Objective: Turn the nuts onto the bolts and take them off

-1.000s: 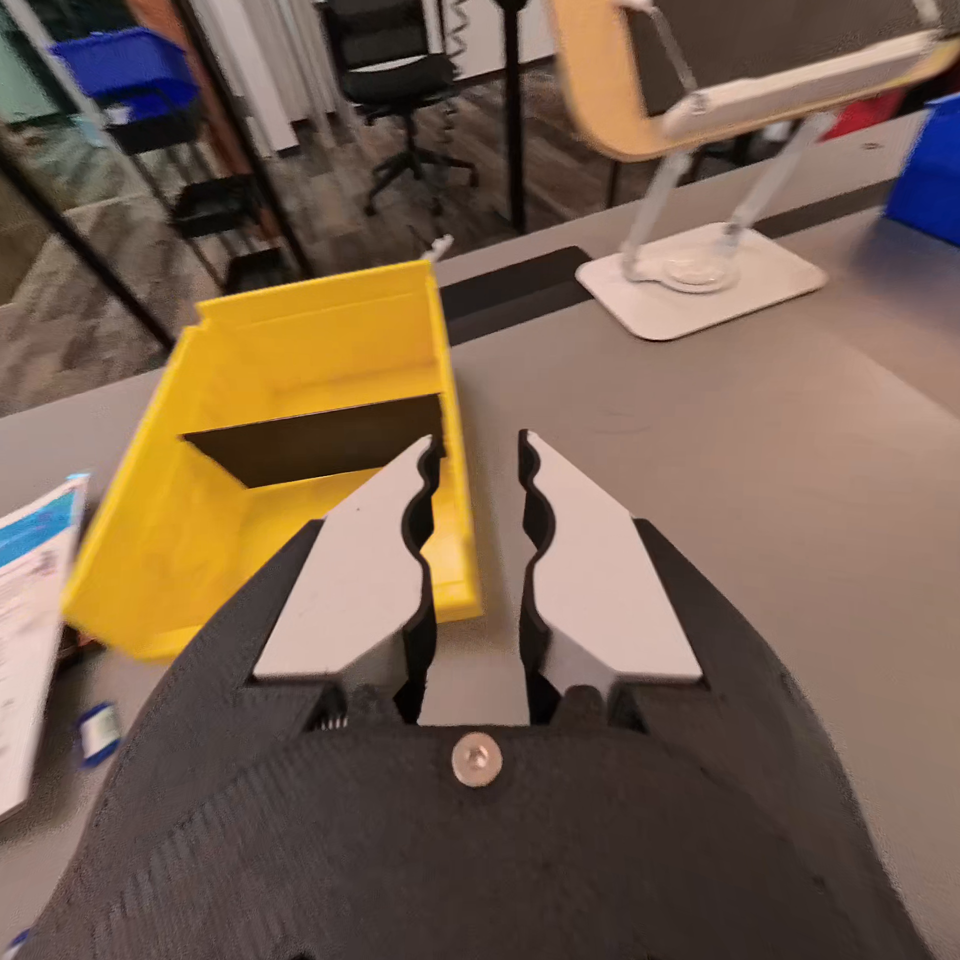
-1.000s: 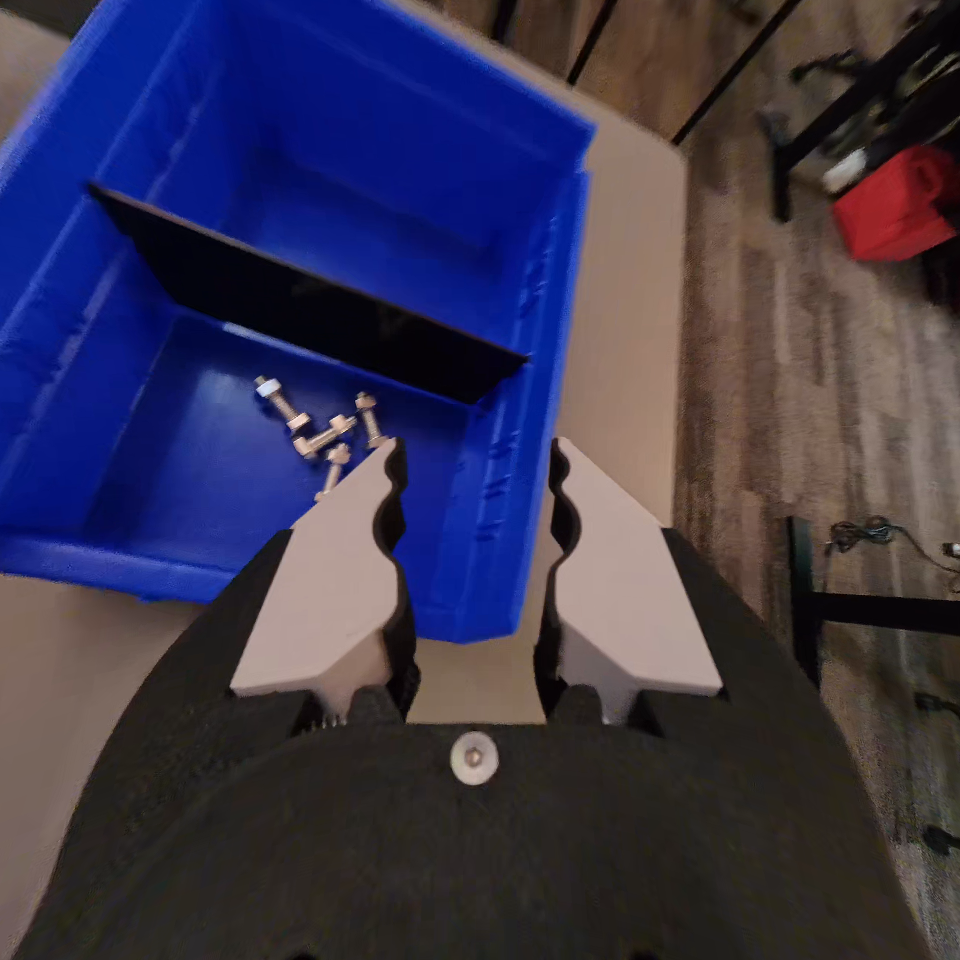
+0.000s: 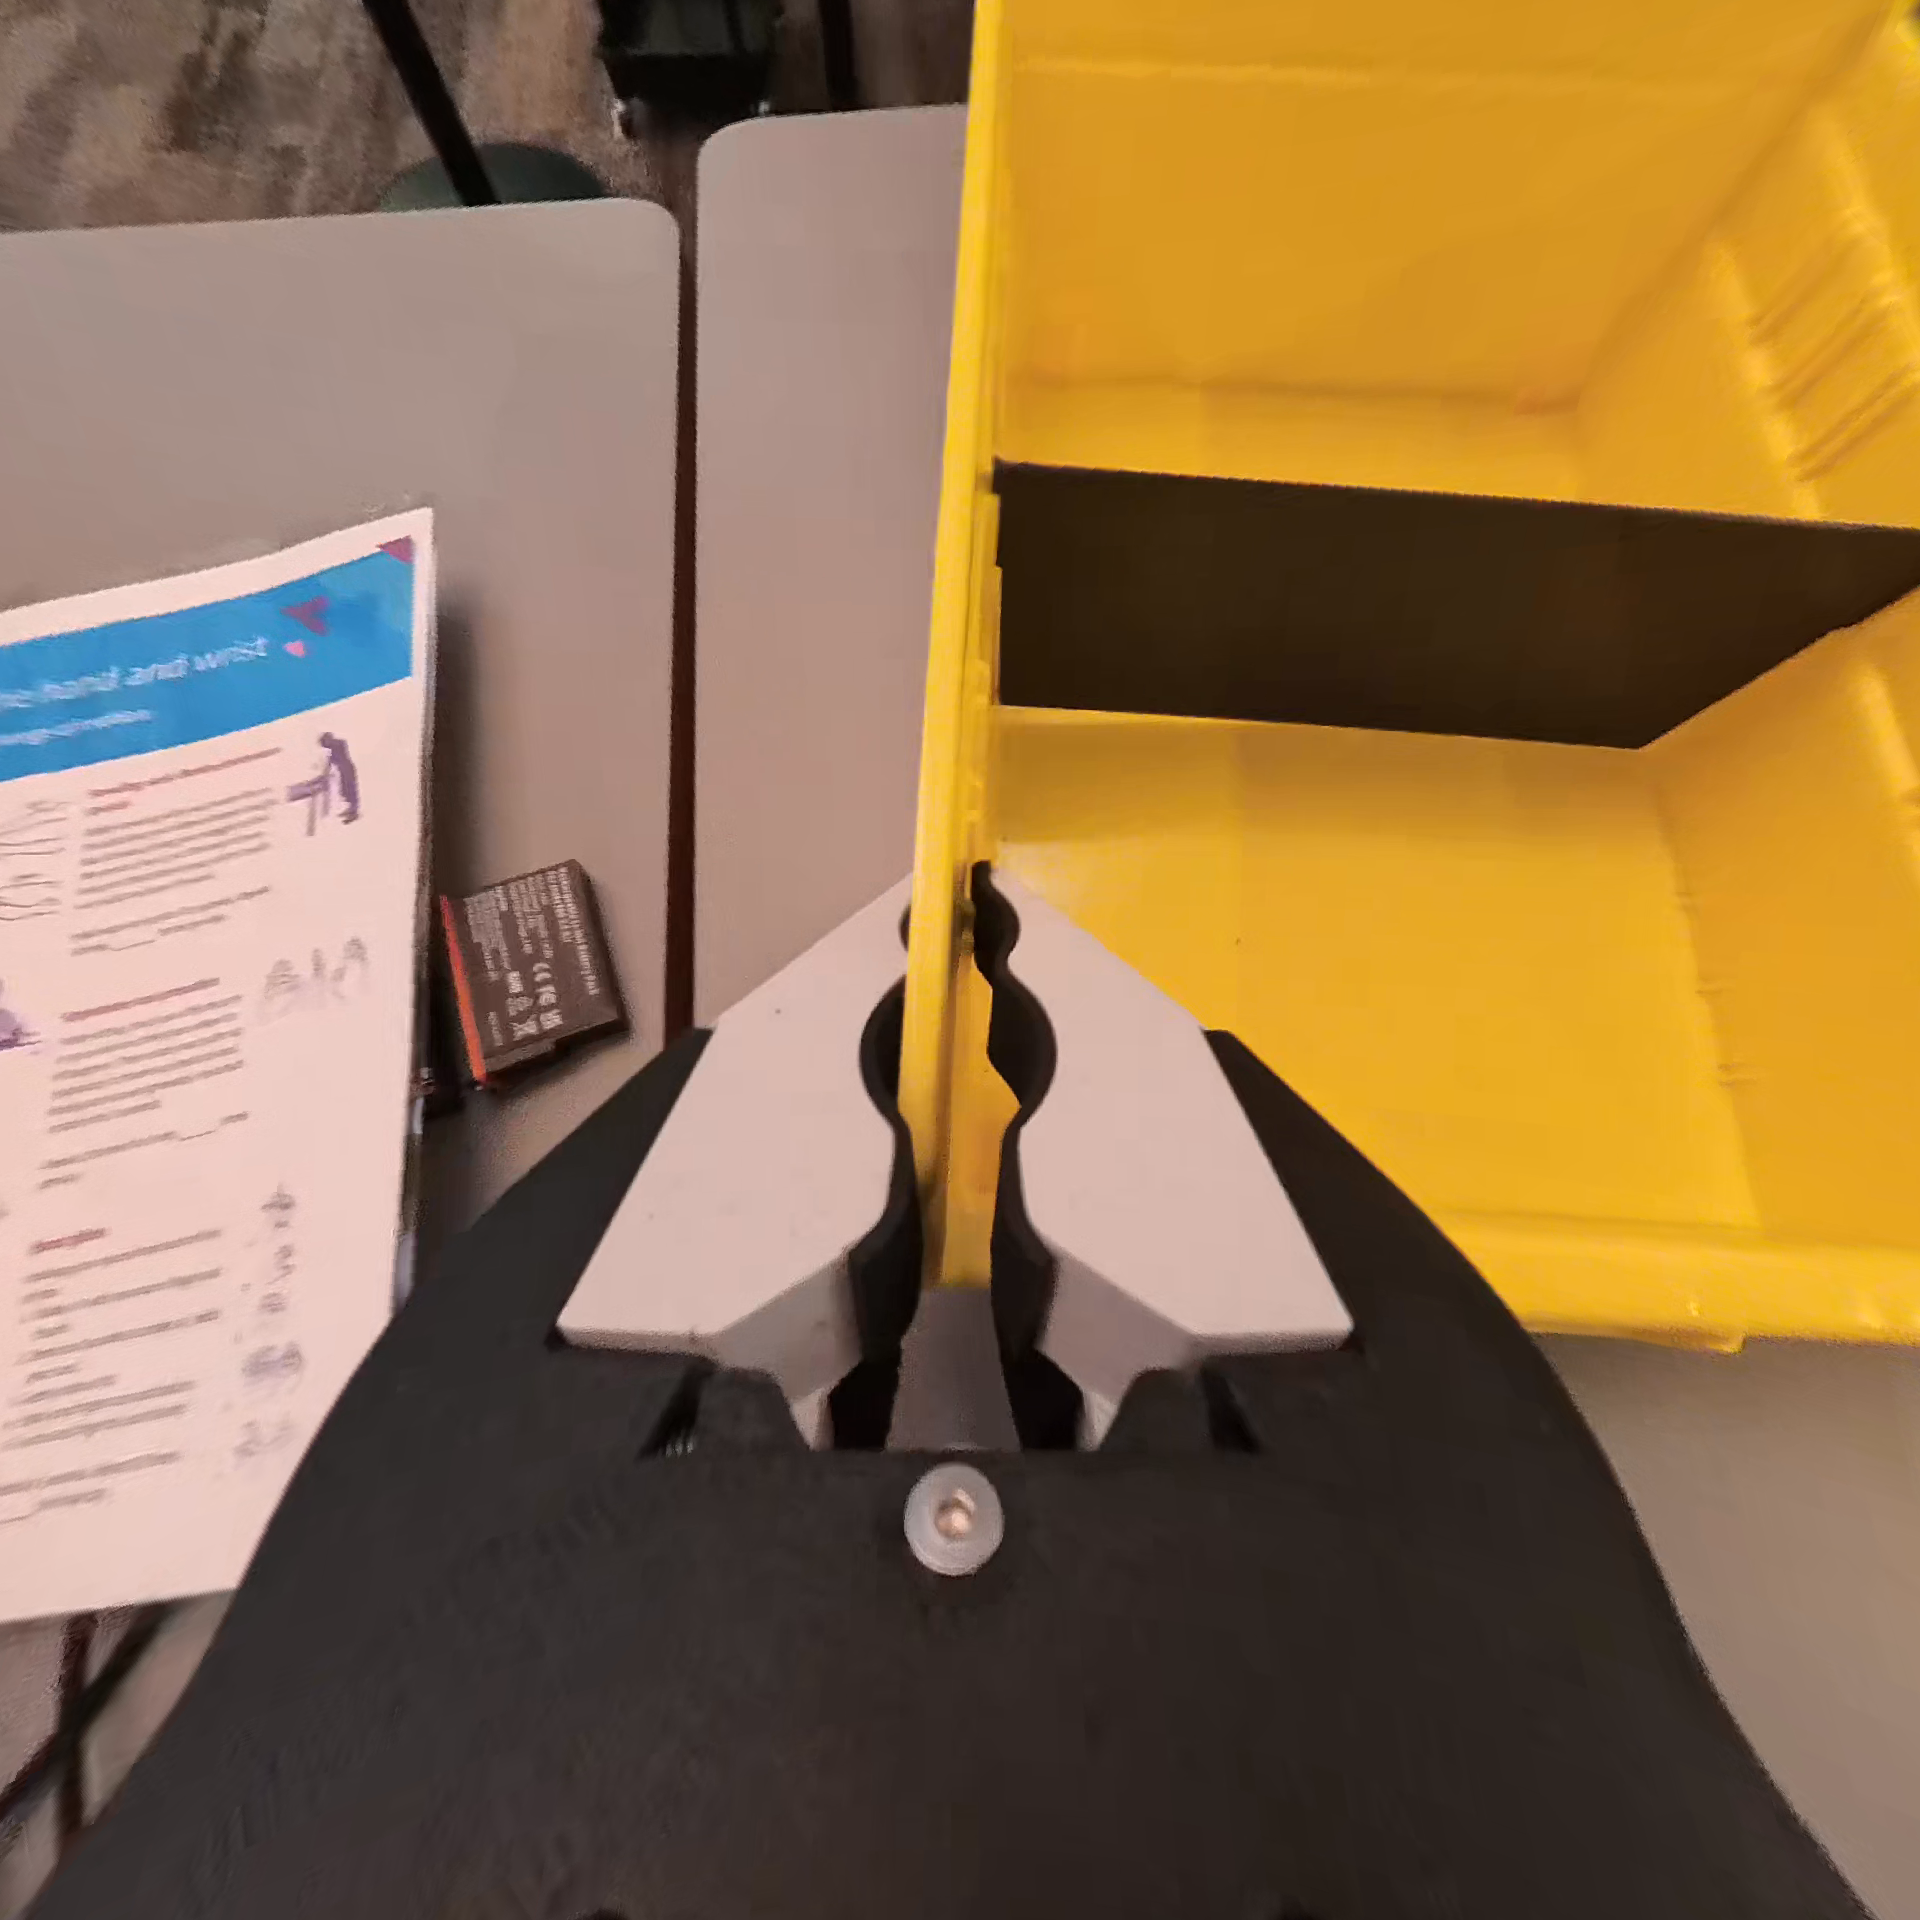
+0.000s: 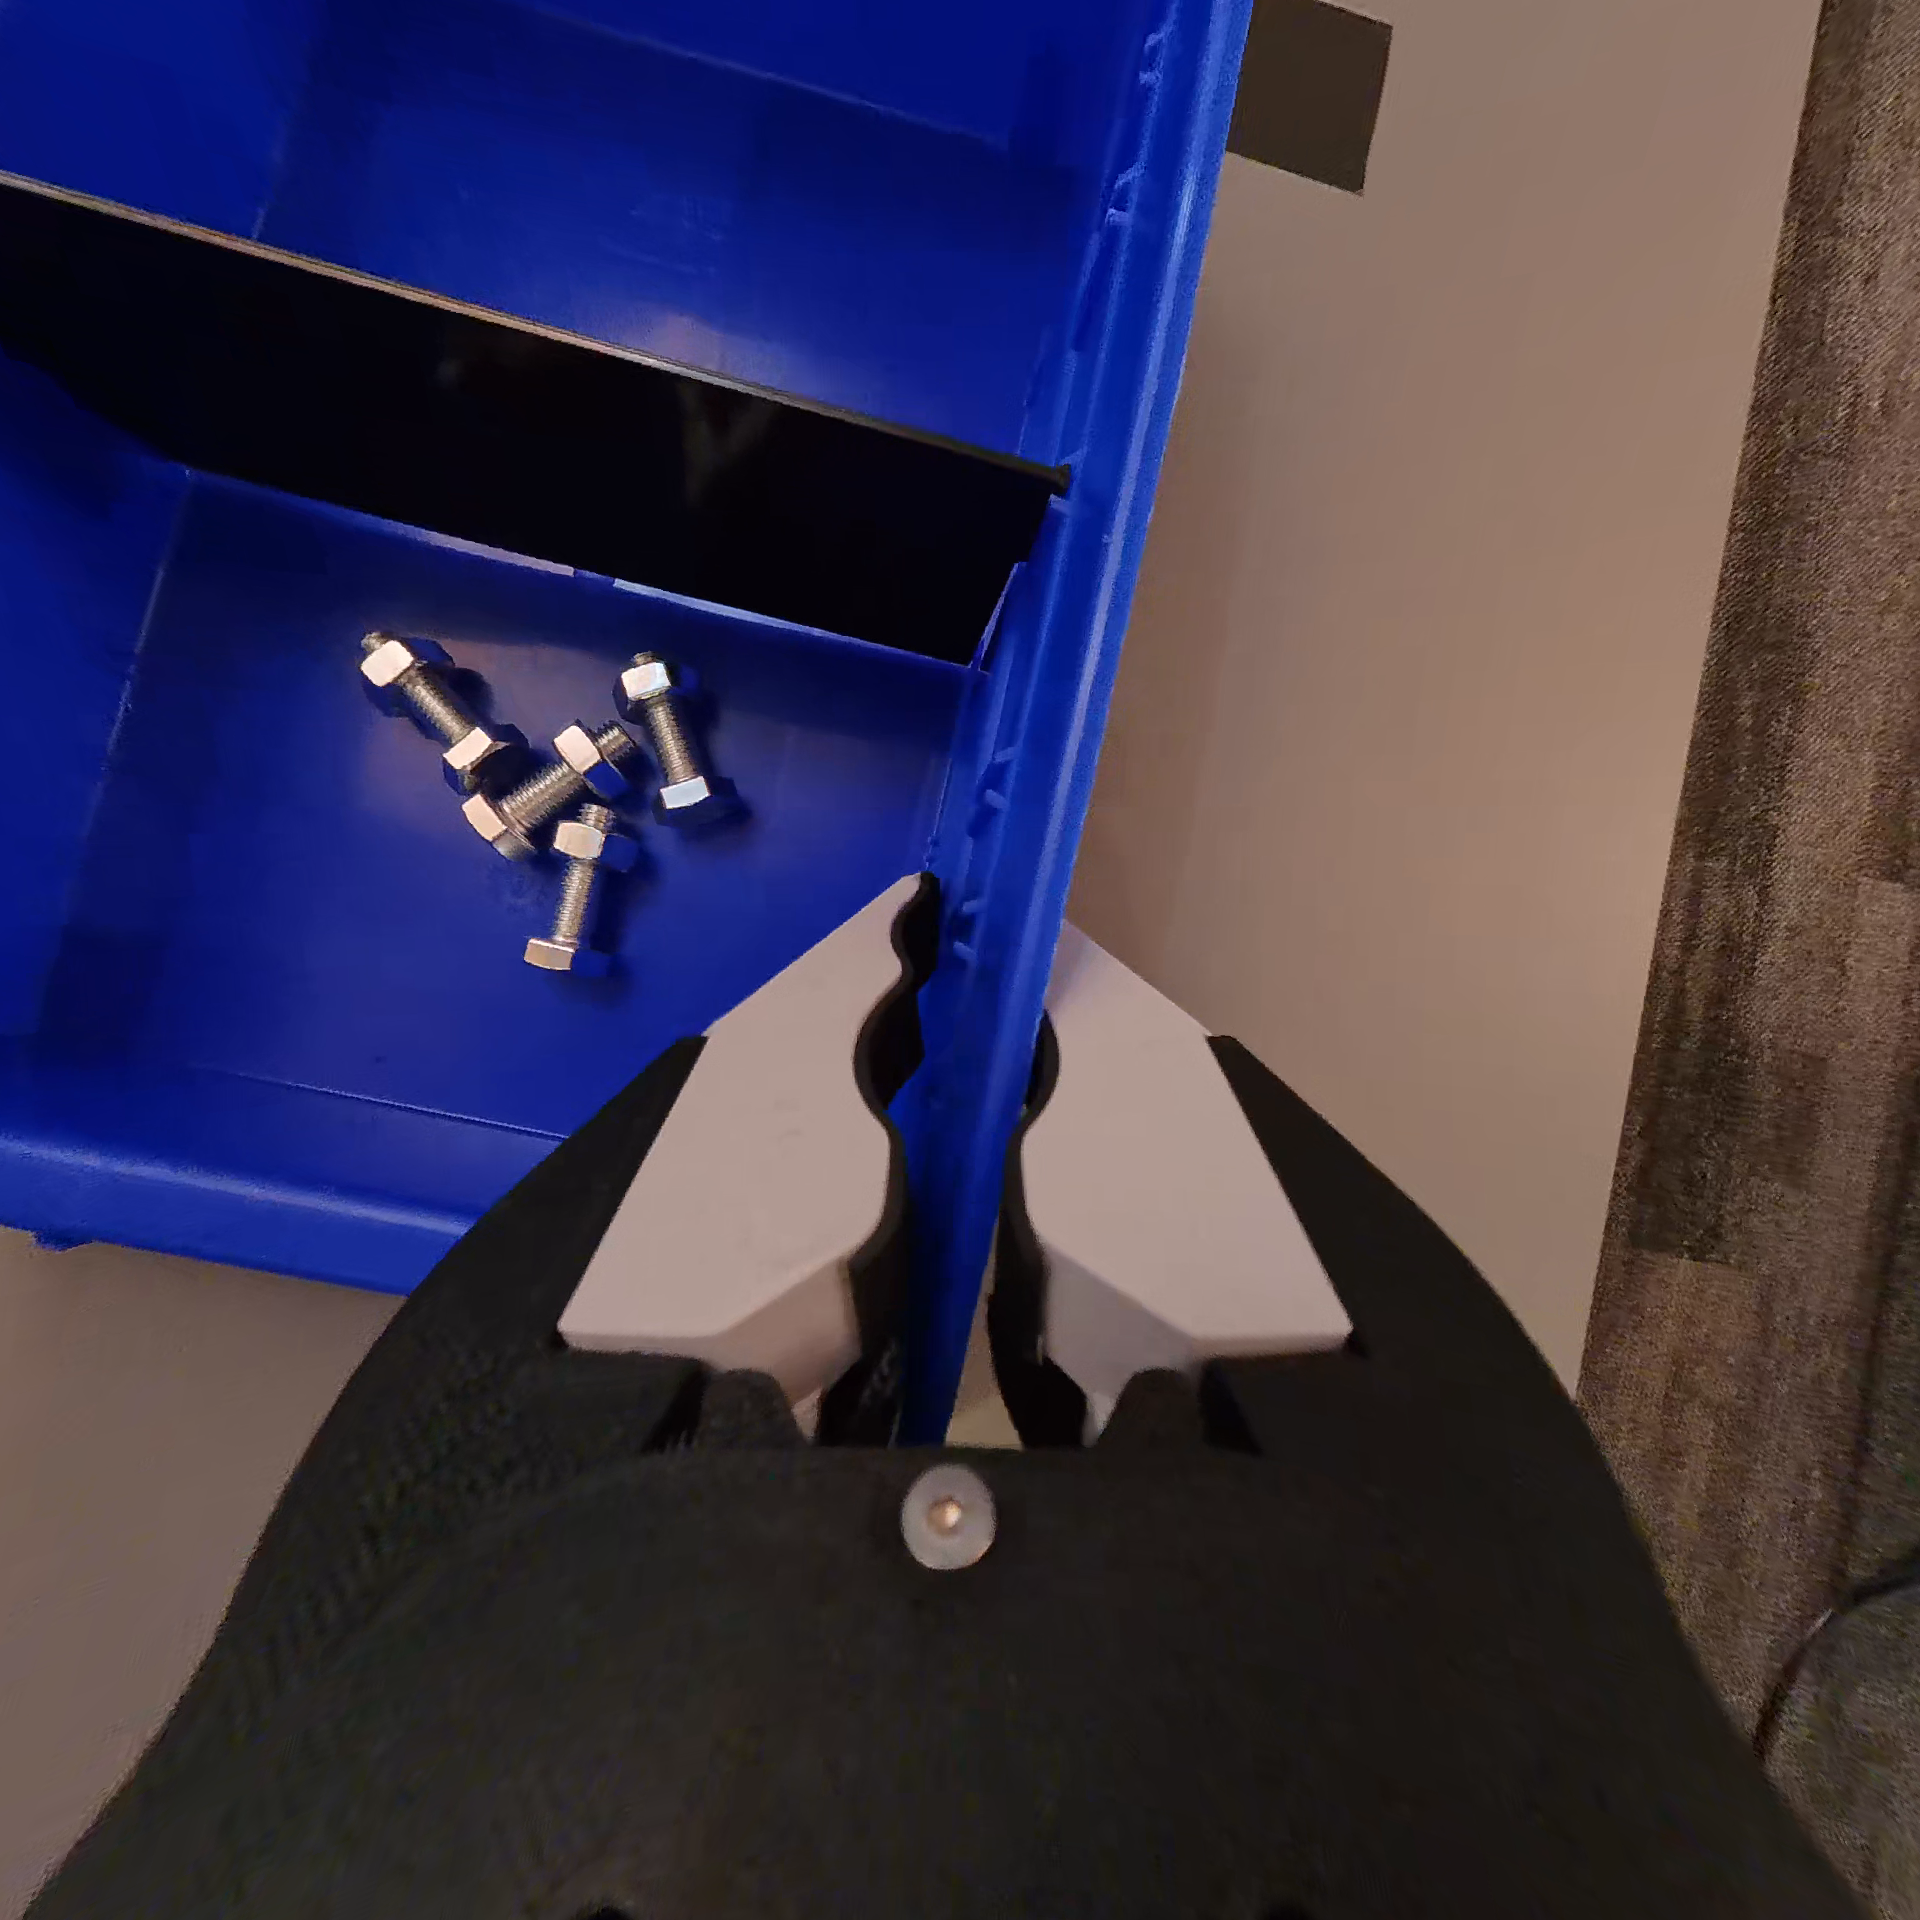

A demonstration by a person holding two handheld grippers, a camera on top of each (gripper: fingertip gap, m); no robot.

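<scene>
Several steel bolts with nuts on them [image 4: 551,790] lie in a loose pile in the near compartment of a blue bin [image 4: 343,1174]. My right gripper [image 4: 987,914] is shut on the blue bin's right side wall, one finger inside and one outside. My left gripper [image 3: 951,894] is shut on the left side wall of a yellow bin [image 3: 1351,1039], one finger on each side. Both compartments of the yellow bin look empty. A black divider crosses each bin.
A printed sheet [image 3: 197,1039] and a small black battery pack [image 3: 535,971] lie on the grey table left of the yellow bin. A seam [image 3: 686,623] splits two tabletops. The table's right edge and carpet floor [image 4: 1766,831] run right of the blue bin. One gripper's finger ends stand about 95 centimetres off the other's.
Both grippers were open and off the bins. Each has moved forward and down onto a bin's side wall and closed on it.
</scene>
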